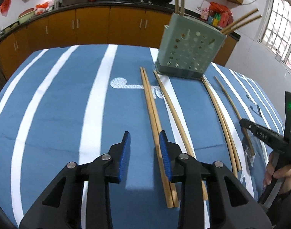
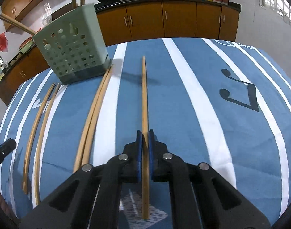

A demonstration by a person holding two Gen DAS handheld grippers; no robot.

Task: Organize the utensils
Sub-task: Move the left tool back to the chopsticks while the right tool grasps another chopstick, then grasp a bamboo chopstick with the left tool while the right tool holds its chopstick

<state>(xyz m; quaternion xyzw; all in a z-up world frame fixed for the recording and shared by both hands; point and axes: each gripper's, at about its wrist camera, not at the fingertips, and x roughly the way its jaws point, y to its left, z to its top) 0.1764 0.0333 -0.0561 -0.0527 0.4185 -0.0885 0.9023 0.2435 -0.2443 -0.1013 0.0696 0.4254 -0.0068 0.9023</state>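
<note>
My left gripper (image 1: pixel 144 133) stands open low over the blue striped cloth. A pair of wooden chopsticks (image 1: pixel 152 114) lies between its jaws, close to the right pad, and the left pad is clear of it. My right gripper (image 2: pixel 145 133) is shut on a single chopstick (image 2: pixel 145 95) that points away from me; the left wrist view shows that gripper (image 1: pixel 242 123) at the far right on the same chopstick (image 1: pixel 228 97). A green perforated utensil holder (image 1: pixel 189 53) (image 2: pixel 73 47) stands upright at the back with chopsticks sticking out of it.
Loose on the cloth (image 1: pixel 59 105) lie one more chopstick (image 1: pixel 174 110) and another pair (image 1: pixel 221 118) (image 2: pixel 94 110). A hand (image 1: pixel 279 173) holds the right tool. Behind the table runs a counter with orange cabinets (image 1: pixel 92 24) and woks on it; a window (image 1: pixel 279 24) is at right.
</note>
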